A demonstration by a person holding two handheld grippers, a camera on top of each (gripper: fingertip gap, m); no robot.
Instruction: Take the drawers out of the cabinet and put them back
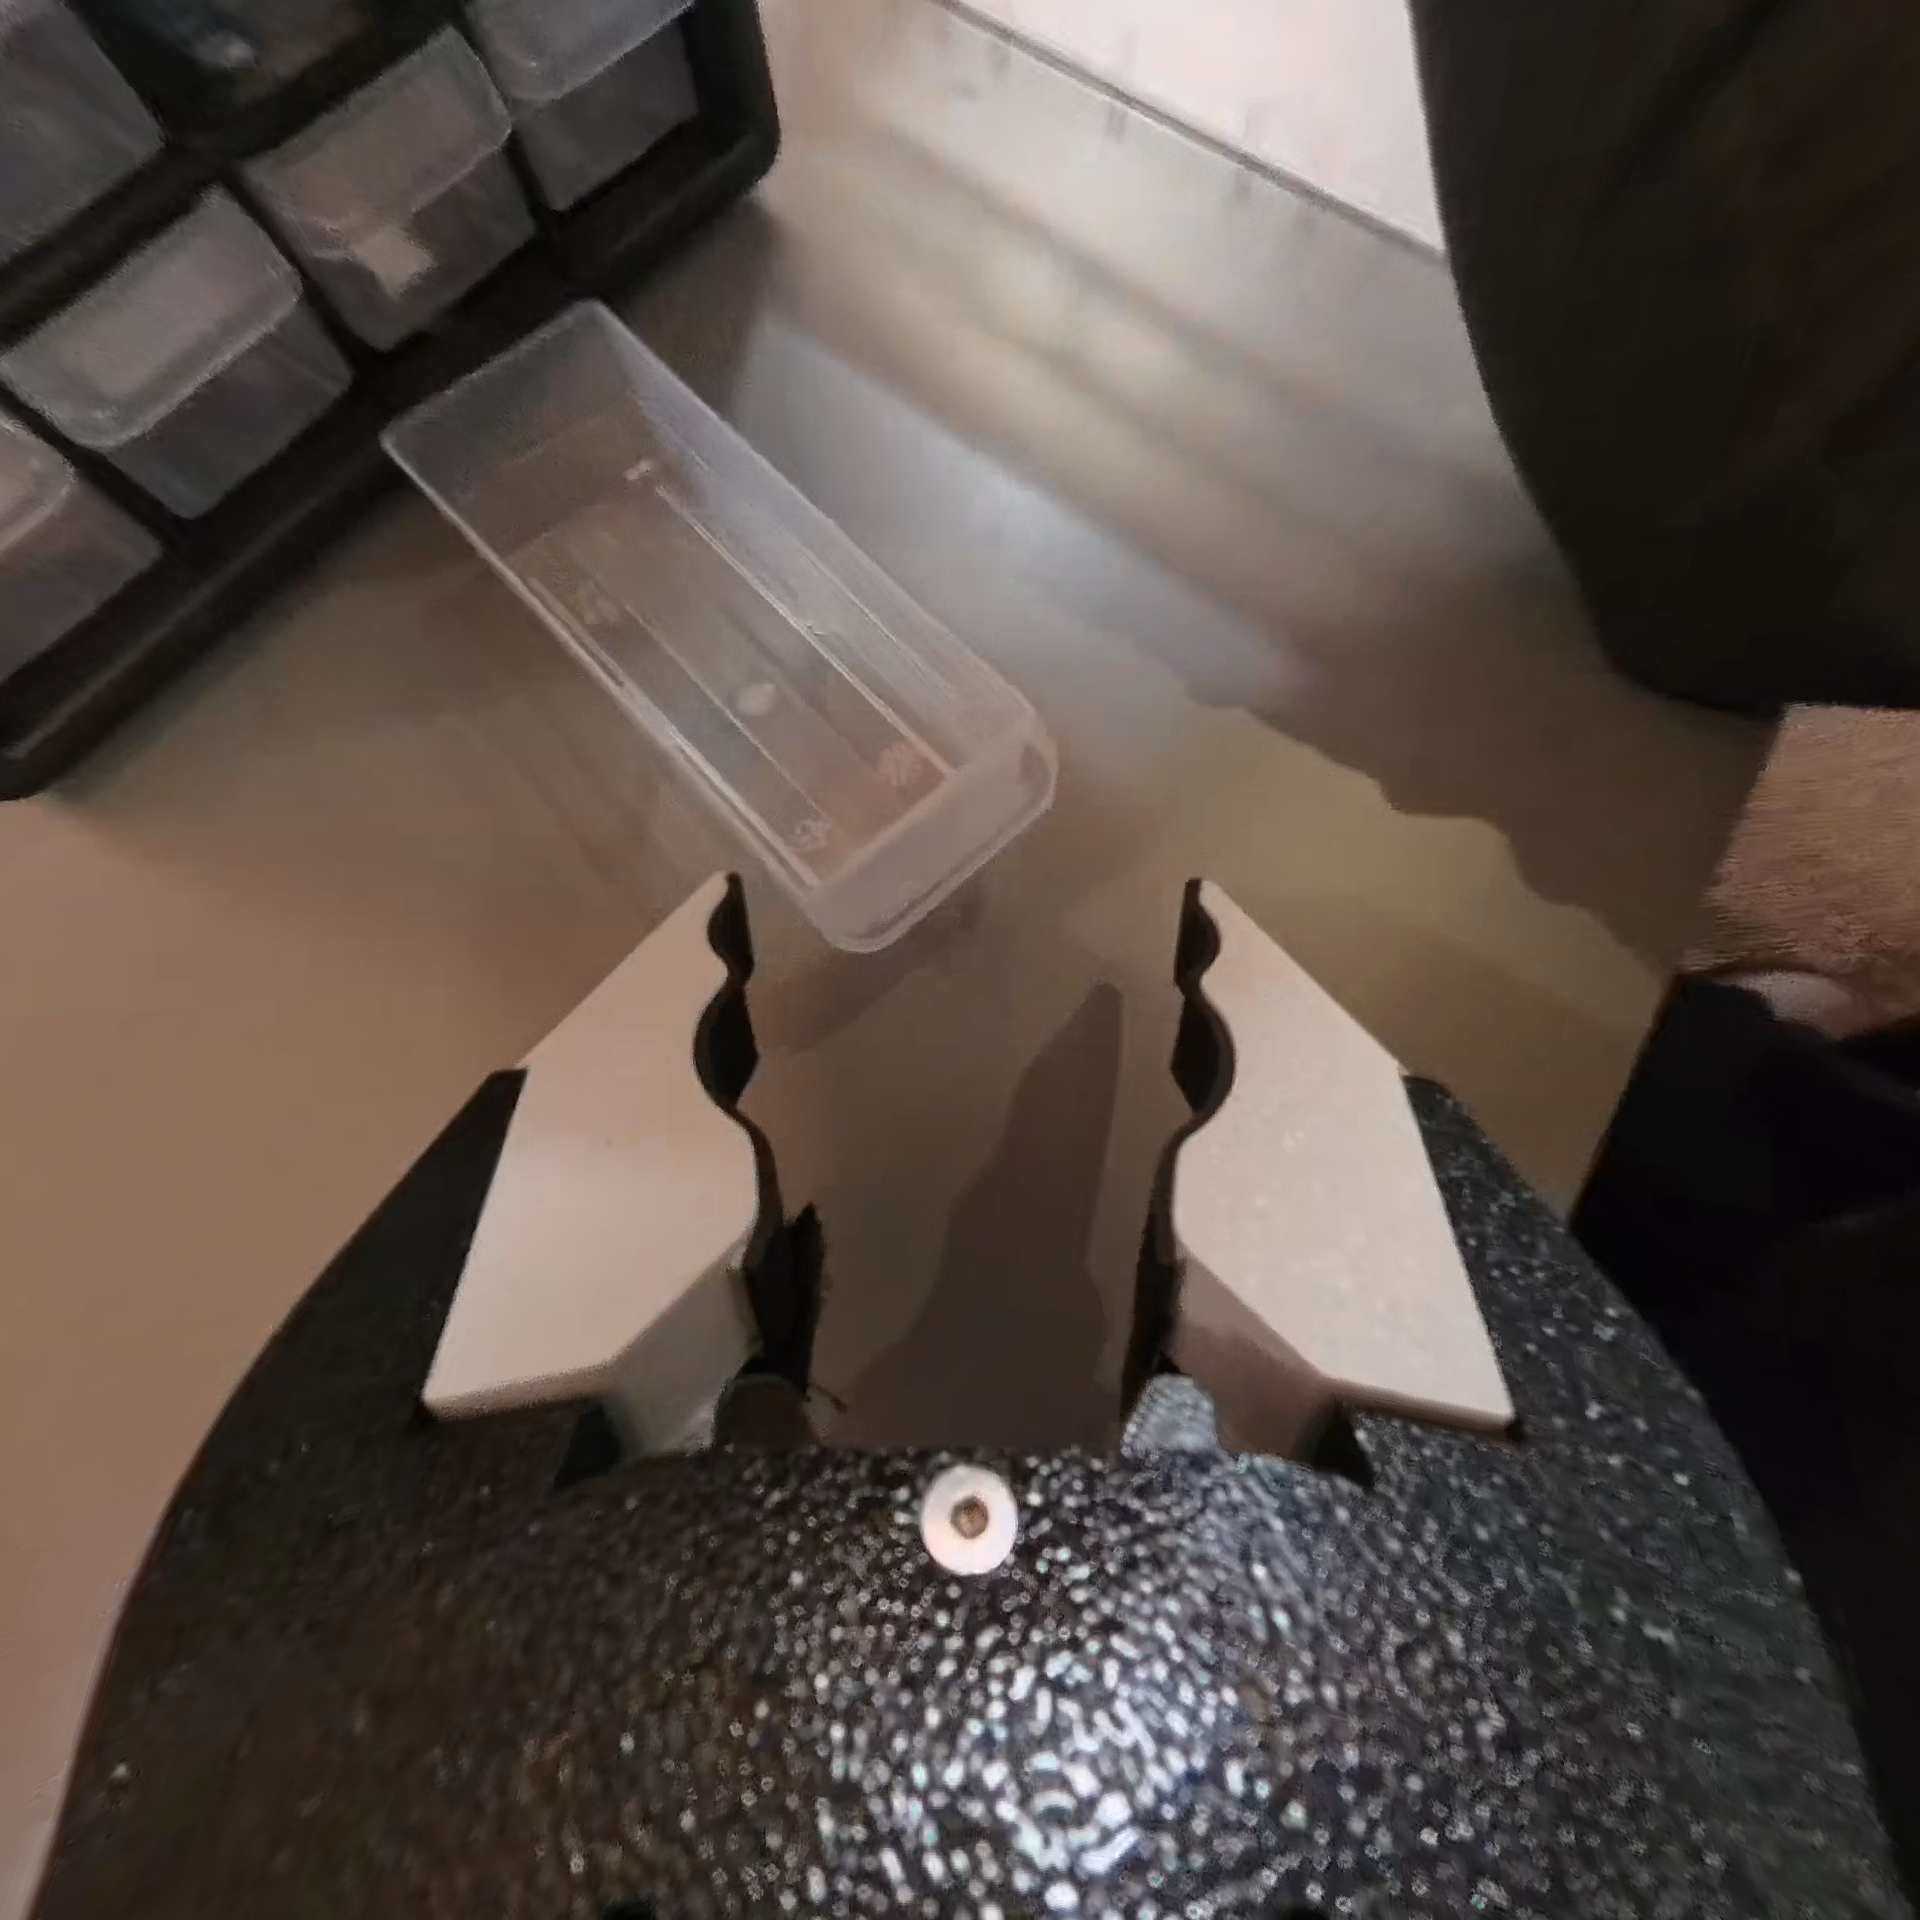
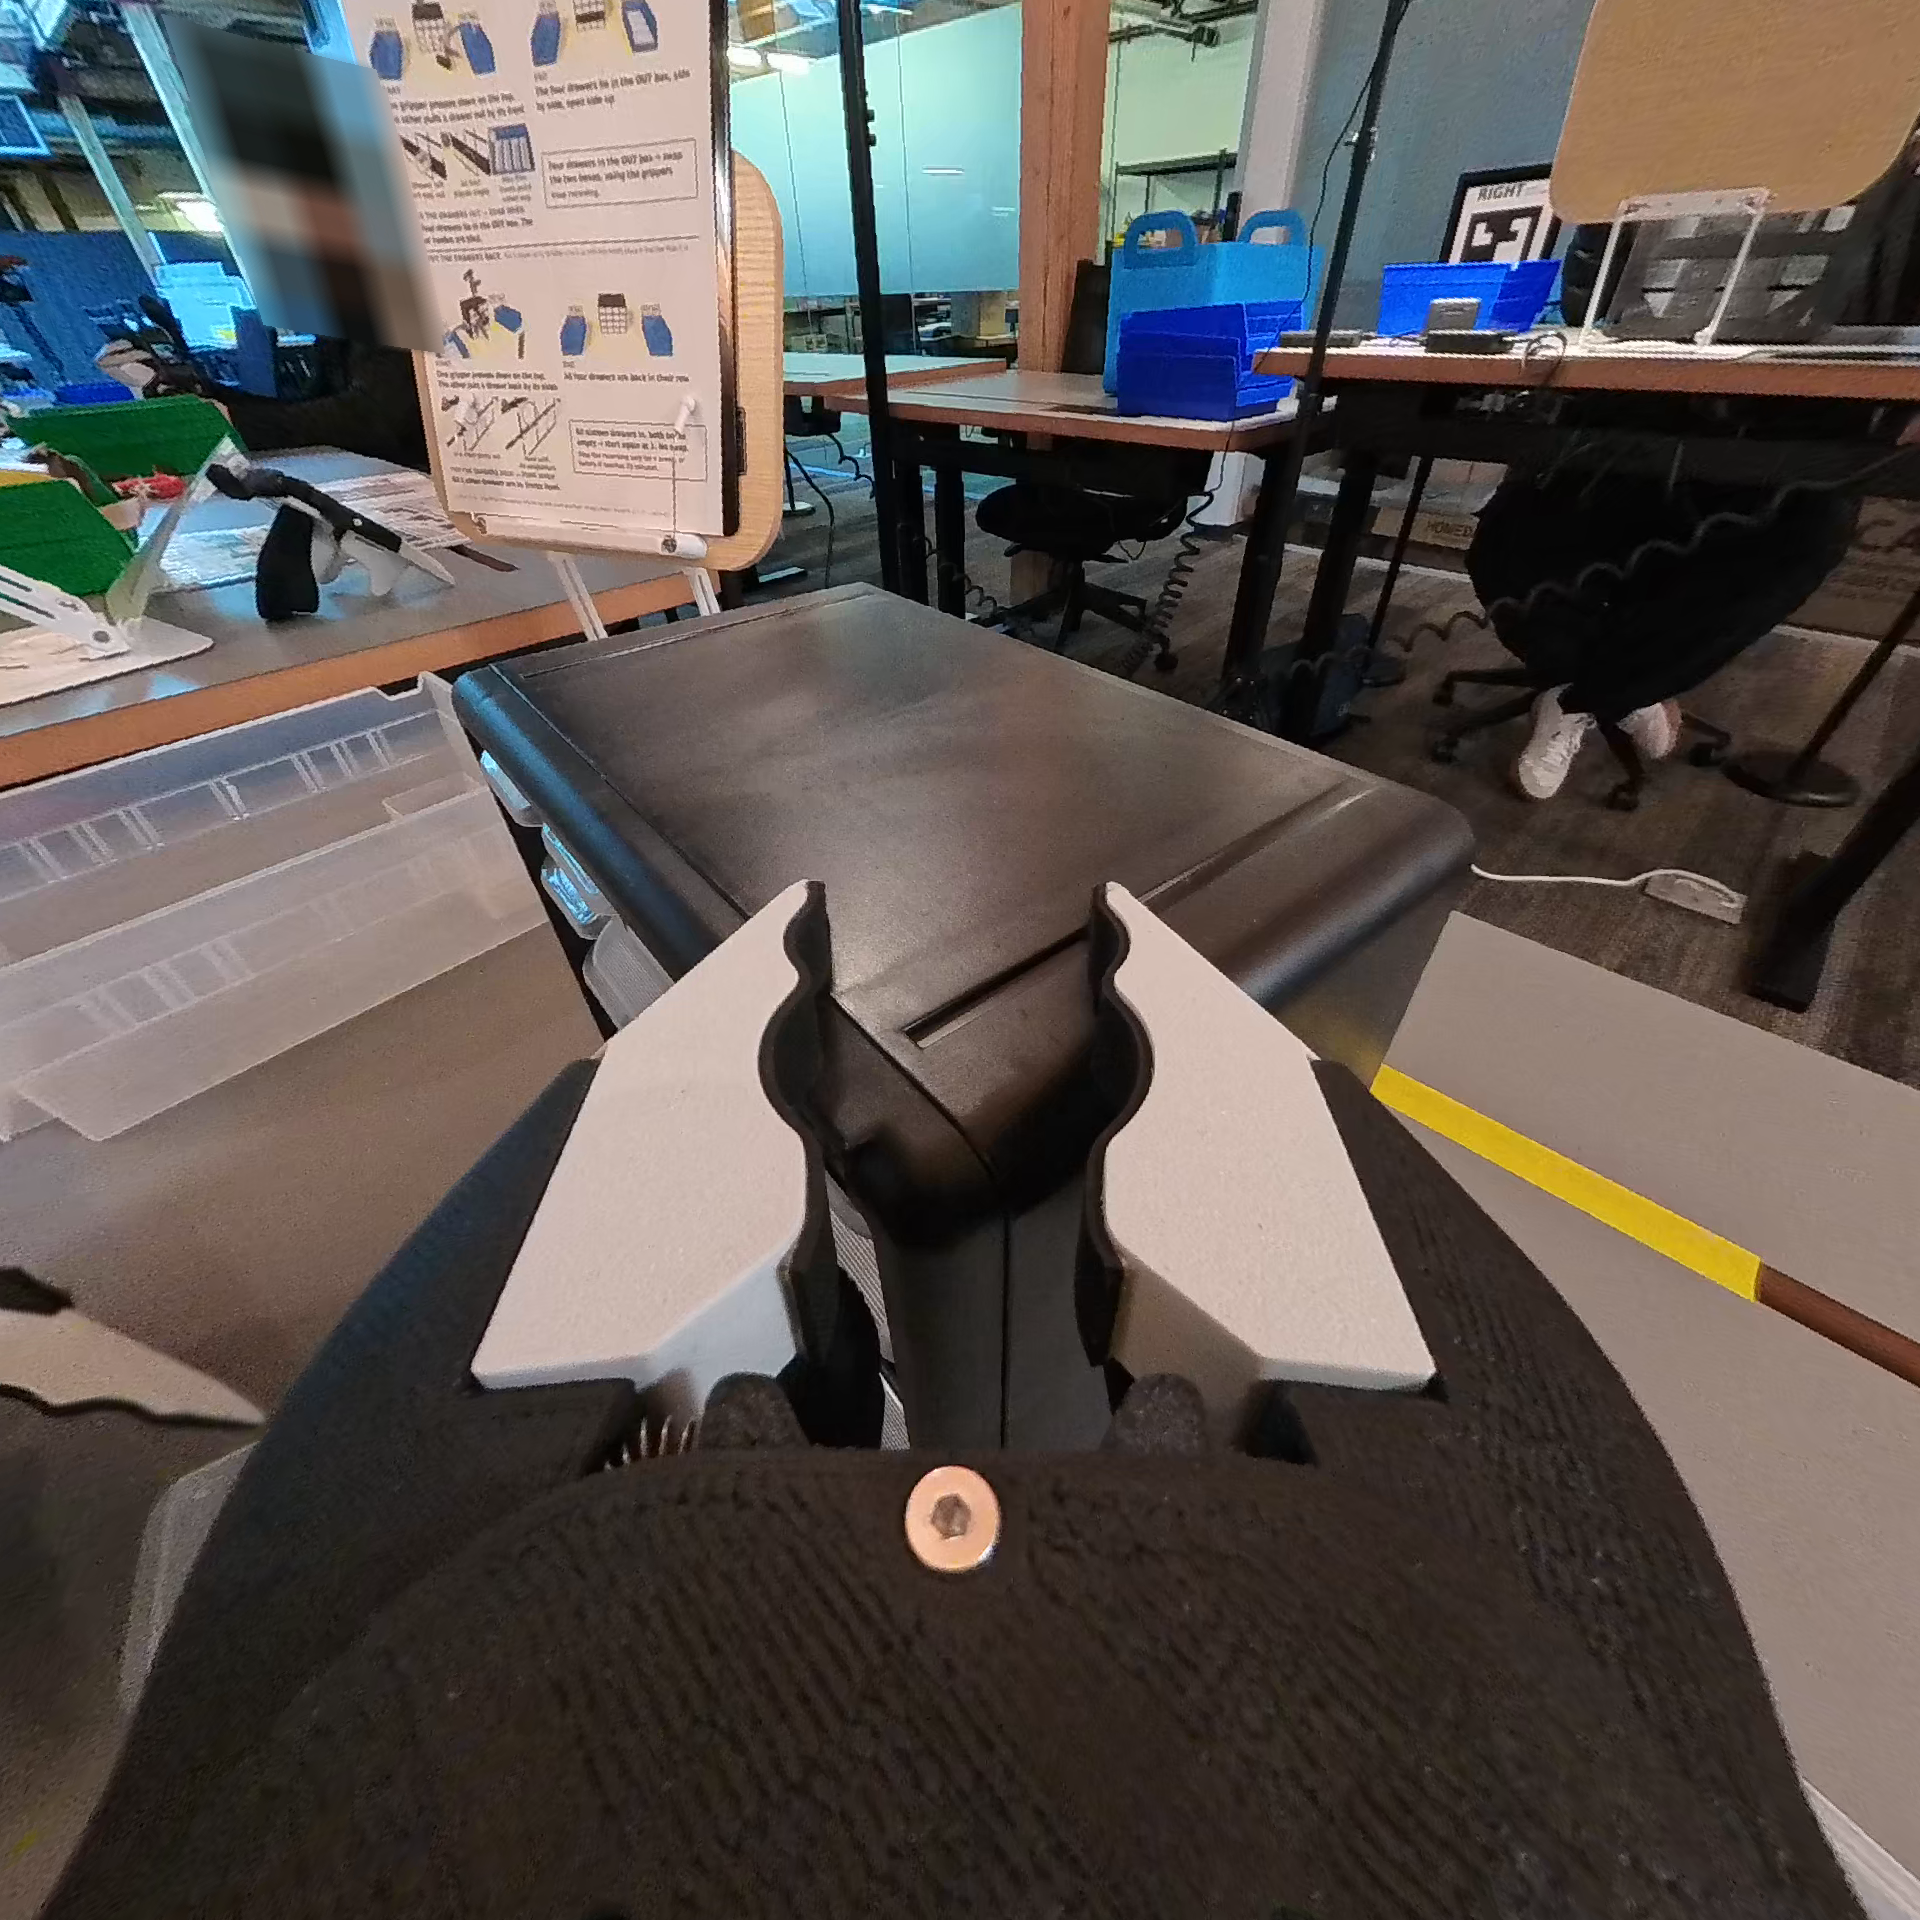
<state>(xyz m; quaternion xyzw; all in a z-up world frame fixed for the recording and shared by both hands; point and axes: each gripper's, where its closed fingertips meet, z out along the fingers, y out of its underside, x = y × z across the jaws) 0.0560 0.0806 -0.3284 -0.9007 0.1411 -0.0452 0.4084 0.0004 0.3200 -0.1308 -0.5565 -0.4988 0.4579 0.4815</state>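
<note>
A clear plastic drawer [image 1: 727, 644] lies out of the cabinet on the tan table, open side up, set diagonally. My left gripper [image 1: 966, 894] is open and empty, with its fingertips just short of the drawer's near end. The black cabinet [image 1: 727, 156] stands at the upper left with translucent drawers [image 1: 177, 343] in its slots. In the right wrist view my right gripper [image 2: 961, 894] straddles the near corner of the cabinet [image 2: 935, 769] at its top, with the jaws closed against that corner. Drawer fronts [image 2: 582, 894] show on the cabinet's left face.
A person's hand [image 1: 1818, 862] and dark sleeve [image 1: 1714, 312] are at the right of the left wrist view. A clear plastic bin [image 2: 229, 883] sits left of the cabinet. An instruction board [image 2: 571, 260] stands behind. Yellow tape [image 2: 1558, 1184] marks the table edge at right.
</note>
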